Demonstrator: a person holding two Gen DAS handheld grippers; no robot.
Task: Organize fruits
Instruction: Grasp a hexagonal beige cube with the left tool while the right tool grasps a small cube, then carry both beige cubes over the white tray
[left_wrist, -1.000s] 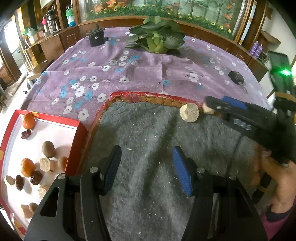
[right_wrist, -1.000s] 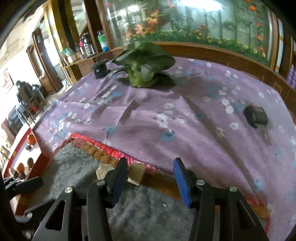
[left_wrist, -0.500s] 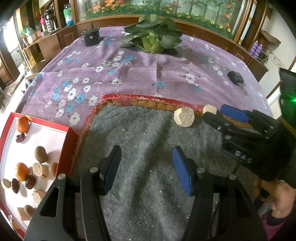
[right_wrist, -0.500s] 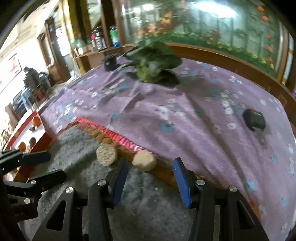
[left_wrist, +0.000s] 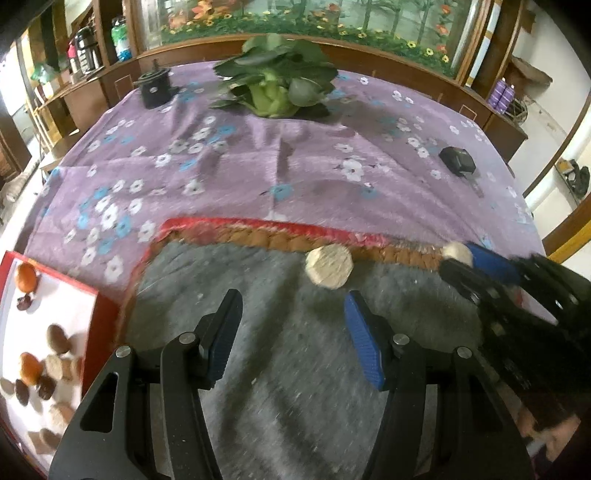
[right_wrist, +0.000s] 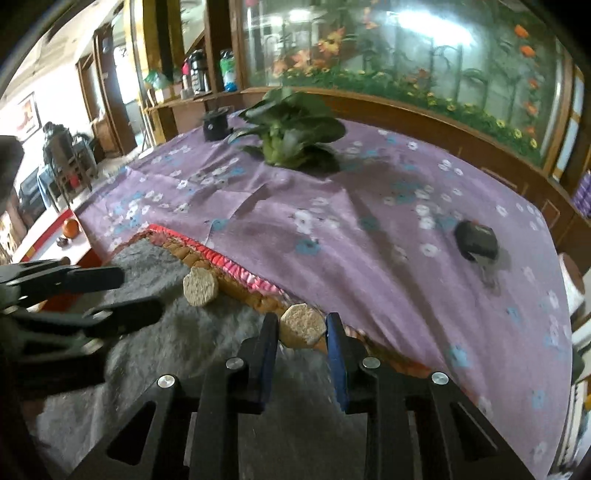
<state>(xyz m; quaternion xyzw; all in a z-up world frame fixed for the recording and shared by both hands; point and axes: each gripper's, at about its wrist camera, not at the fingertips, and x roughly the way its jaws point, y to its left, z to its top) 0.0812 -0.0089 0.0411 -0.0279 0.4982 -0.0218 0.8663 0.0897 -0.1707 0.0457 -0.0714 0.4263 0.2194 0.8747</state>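
Right claw (right_wrist: 302, 334) angled down, closing on hexagonal piece (right_wrist: 302, 326).

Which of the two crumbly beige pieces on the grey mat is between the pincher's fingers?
The right-hand beige piece, by the mat's braided edge: the right gripper is closing on it. The other piece lies free, farther left.

- The mat (left_wrist: 295, 387) at 6 o'clock looked like rough grey felt.
- The tablecloth (left_wrist: 258, 166) was matt purple floral cloth.
- The hexagonal piece (right_wrist: 301, 325) looked grainy, matt.
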